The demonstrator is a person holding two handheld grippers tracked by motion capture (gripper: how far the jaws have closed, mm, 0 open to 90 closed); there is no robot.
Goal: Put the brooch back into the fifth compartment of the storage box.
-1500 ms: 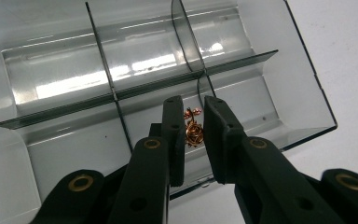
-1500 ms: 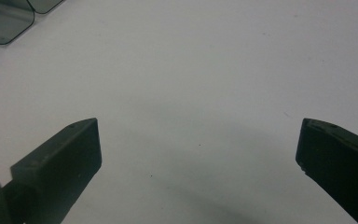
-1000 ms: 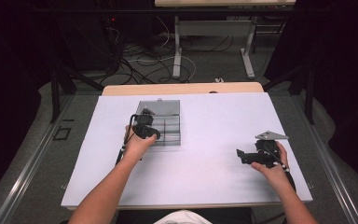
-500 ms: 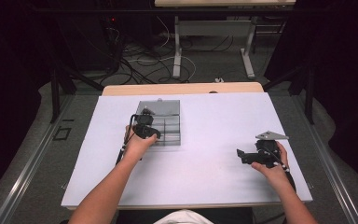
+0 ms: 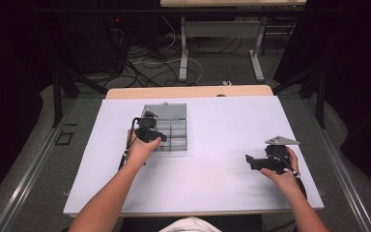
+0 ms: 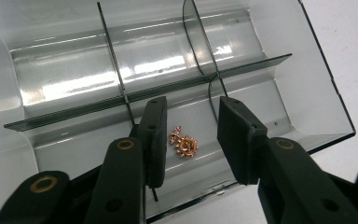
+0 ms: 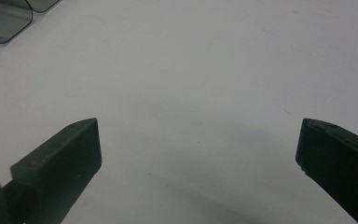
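Item 1: clear divided box, standing left of centre on the white table, lid open away from the person. Thin dark dividers split it into compartments.

Item 2: small gold ornament with reddish stones, possibly a brooch or earring, lying flat on the floor of the middle compartment in the box's near row, as the left gripper view showed it.

Item 3: left gripper, held over the near side of the box. Jaws stood moderately apart with the ornament between them, neither pad touching it. It held nothing.

Item 4: right gripper, resting well apart from the box at the table's right side. Jaws were spread wide over bare table and held nothing.

Handling note, as judgement: the step in hand appeared to be picking the ornament out. The piece looked thin and flat, so the pads would need to reach the compartment floor, stay clear of the divider beside the left pad, and close slowly on the ornament's edges.
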